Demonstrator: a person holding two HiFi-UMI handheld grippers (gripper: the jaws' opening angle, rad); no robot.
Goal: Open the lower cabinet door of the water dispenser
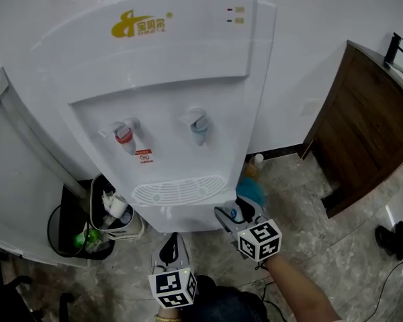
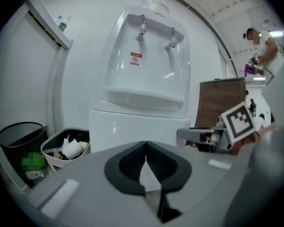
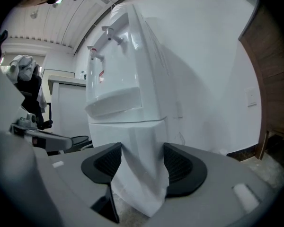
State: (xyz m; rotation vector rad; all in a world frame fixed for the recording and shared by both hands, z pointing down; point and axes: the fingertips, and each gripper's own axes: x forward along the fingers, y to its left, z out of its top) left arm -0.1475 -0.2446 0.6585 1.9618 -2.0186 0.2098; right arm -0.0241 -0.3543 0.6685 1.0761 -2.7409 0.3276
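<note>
The white water dispenser [image 1: 168, 79] fills the head view, and its overhanging top hides the lower cabinet there. The lower cabinet door [image 2: 132, 126] faces the left gripper view, shut flat. My left gripper [image 2: 145, 148] hangs in front of it with its tips touching and nothing between them; it also sits low in the head view [image 1: 169, 241]. My right gripper [image 3: 142, 164] is at the cabinet's front right corner [image 3: 142, 141], jaws wide apart, with that corner showing in the gap. I cannot tell whether the pads touch it. In the head view it [image 1: 232, 213] is at the dispenser's lower right.
A white waste bin [image 1: 117, 217] full of paper and a black bin [image 1: 70, 237] stand left of the dispenser. A dark wooden cabinet [image 1: 369, 126] stands to the right. A small bottle [image 1: 256, 159] sits by the wall. A person [image 2: 267, 46] stands far back.
</note>
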